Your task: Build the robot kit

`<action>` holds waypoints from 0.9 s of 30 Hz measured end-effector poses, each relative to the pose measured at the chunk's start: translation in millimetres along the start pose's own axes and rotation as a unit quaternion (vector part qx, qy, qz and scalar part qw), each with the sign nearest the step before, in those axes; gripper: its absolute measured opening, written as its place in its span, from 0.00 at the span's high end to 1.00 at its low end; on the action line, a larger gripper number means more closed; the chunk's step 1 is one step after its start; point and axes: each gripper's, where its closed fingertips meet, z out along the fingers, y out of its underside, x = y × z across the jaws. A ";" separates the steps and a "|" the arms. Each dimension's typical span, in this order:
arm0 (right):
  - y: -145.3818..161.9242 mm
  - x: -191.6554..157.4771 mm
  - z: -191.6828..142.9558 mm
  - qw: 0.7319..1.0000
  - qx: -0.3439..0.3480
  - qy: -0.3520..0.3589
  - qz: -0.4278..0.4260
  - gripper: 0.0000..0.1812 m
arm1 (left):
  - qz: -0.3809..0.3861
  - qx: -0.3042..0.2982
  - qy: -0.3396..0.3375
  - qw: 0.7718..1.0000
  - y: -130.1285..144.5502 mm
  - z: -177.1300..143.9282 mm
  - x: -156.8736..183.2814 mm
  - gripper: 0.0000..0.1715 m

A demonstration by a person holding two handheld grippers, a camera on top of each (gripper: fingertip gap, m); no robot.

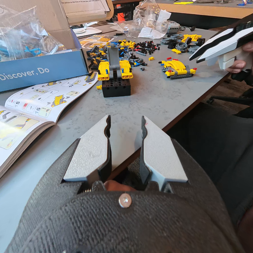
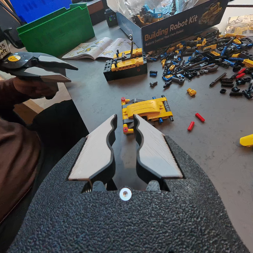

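Grey tabletop (image 1: 143, 104) carries a building-brick kit in a partly built state. At 12 o'clock from the left gripper (image 1: 126, 120) stands a black block (image 1: 116, 89) topped with two yellow beams and an upright grey panel; it is well apart from the fingertips. The left gripper's fingers are spread wide and hold nothing; they hover over the table's near edge, nearest to bare surface. At 9 o'clock lies an open instruction booklet (image 1: 38, 109), and beyond it, at 10 o'clock, a blue box (image 1: 41, 71) containing clear bags. A loose pile of parts (image 1: 130, 50), black, blue and yellow, spreads at 12 o'clock behind the block. The right gripper (image 2: 125, 116) has its fingers moderately apart and empty; its tips sit just beside, and in the right wrist view partly overlapping, a yellow curved assembly (image 2: 146, 109) with red end caps, at 12 to 1 o'clock. Contact with it cannot be confirmed. Two red pins (image 2: 195, 121) lie at 2 o'clock. A green bin (image 2: 57, 31) stands at 10 o'clock. As judged from the layout, two sub-assemblies exist but are not joined, and most parts remain unsorted and unused.
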 end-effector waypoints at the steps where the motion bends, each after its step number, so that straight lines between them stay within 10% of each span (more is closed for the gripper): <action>1: -0.5 0.1 -0.4 1.000 0.002 -0.001 0.001 0.87 | -0.004 0.000 0.001 1.000 0.2 0.4 -1.3 0.75; 19: -10.5 1.7 -8.1 0.999 0.043 -0.004 0.016 0.84 | 0.006 0.053 0.077 0.996 -20.5 -5.7 20.5 0.74; 27: -9.7 -13.1 5.5 0.990 -0.006 -0.116 0.085 0.81 | -0.055 0.113 0.115 0.985 -63.2 4.2 21.9 0.76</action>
